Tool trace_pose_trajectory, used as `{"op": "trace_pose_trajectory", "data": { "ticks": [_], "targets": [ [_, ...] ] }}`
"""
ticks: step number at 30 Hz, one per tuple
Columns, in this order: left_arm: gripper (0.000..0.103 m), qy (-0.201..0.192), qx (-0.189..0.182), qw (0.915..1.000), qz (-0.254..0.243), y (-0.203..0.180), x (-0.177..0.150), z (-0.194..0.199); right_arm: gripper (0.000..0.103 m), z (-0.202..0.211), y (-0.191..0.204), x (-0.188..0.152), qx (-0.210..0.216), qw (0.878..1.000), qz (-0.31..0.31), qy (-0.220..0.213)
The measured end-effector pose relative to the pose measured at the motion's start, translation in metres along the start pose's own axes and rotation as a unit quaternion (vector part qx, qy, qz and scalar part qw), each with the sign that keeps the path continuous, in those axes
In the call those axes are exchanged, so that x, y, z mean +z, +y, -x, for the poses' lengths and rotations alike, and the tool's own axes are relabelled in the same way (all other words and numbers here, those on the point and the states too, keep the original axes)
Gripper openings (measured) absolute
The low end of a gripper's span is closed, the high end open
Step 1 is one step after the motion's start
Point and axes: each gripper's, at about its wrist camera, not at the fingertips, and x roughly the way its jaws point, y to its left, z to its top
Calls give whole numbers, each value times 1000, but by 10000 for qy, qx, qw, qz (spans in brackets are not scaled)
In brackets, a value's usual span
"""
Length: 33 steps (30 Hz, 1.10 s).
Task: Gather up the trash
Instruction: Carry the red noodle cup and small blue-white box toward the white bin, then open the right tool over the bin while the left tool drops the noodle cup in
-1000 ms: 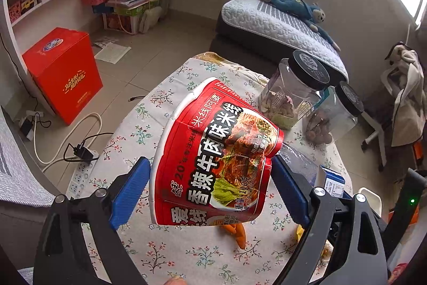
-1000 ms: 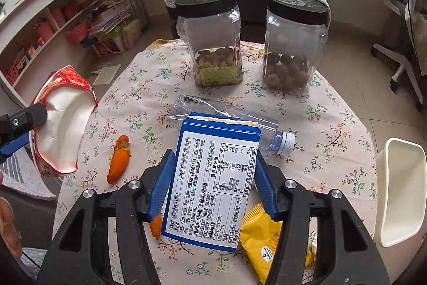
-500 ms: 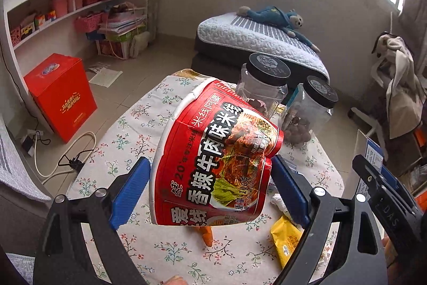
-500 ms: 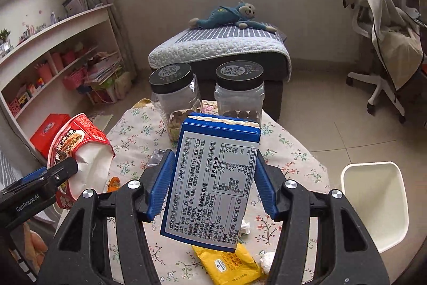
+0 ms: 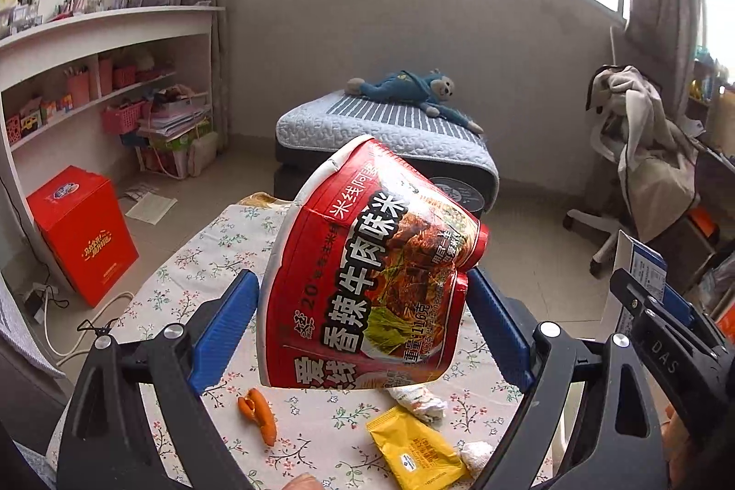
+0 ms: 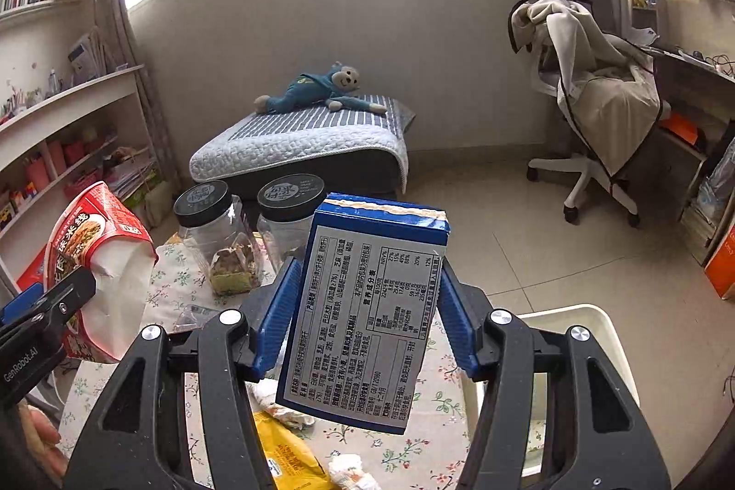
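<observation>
Your left gripper (image 5: 360, 313) has its jaws clenched on the red noodle bowl (image 5: 367, 274), which hides the counter (image 5: 216, 256) ahead. Your right gripper (image 6: 363, 315) jaws grasp the blue box (image 6: 363, 315); the white bin (image 6: 592, 334), partly hidden, sits right of them over open floor.

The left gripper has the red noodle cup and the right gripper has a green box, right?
Not quite: the box in the right gripper is blue and white, not green, as the right wrist view shows. The left gripper does hold the red noodle cup.
</observation>
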Motion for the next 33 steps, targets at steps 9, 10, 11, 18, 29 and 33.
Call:
{"op": "trace_pose_trajectory", "data": {
  "ticks": [9, 10, 11, 18, 29, 33],
  "targets": [
    [88, -136, -259, 9993, -250, -46, -6, 11, 56, 14, -45, 4, -353, 9987, -282, -245],
    [88, -137, -287, 9991, -275, -51, -7, 12, 56, 15, -50, 5, -398, 9983, -329, -274],
    [88, -132, -314, 9990, -302, -55, -7, 12, 56, 15, -56, 6, -456, 9978, -366, -299],
    [88, -79, -515, 9977, -433, -86, -12, 14, 56, 5, -99, 6, -946, 9938, -569, -148],
    [88, 127, -1101, 9909, -762, -148, -29, 9, 96, 36, -171, 6, -2124, 9701, -919, -728],
    [88, 197, -1351, 9861, -946, -184, -39, 8, 96, 42, -204, 7, -2457, 9592, -1217, -693]
  ]
}}
